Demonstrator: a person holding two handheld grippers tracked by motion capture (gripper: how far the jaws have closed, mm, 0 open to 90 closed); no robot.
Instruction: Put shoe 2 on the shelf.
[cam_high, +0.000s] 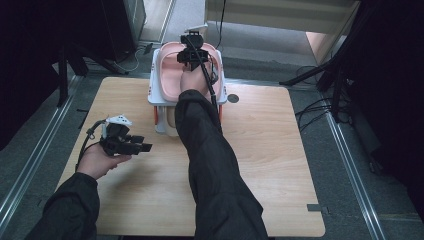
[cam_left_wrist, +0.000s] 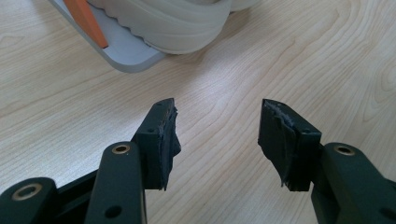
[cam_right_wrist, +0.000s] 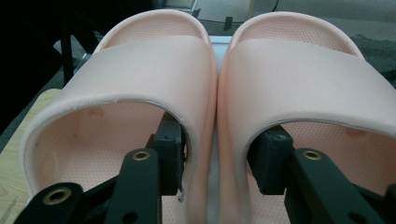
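Your right claw (cam_right_wrist: 217, 158) pinches both pink slippers (cam_right_wrist: 299, 79) together on the rack (cam_high: 155, 95). Your left claw (cam_left_wrist: 217, 135) is wide open, holding nothing.

Overhead table (cam_high: 280, 150) view; two close tool-mounted views

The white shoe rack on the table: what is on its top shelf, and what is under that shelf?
On the white rack lie two pink slippers, side by side. Below, a cream shoe shows on the lower shelf; the sleeve covers the rest.

You are in a lab-style recording bay: beyond your tongs, black tripod legs (cam_high: 327, 70), loose black cables (cam_high: 310, 112) and metal floor rails (cam_high: 350, 160) ring the light wooden table (cam_high: 270, 150).
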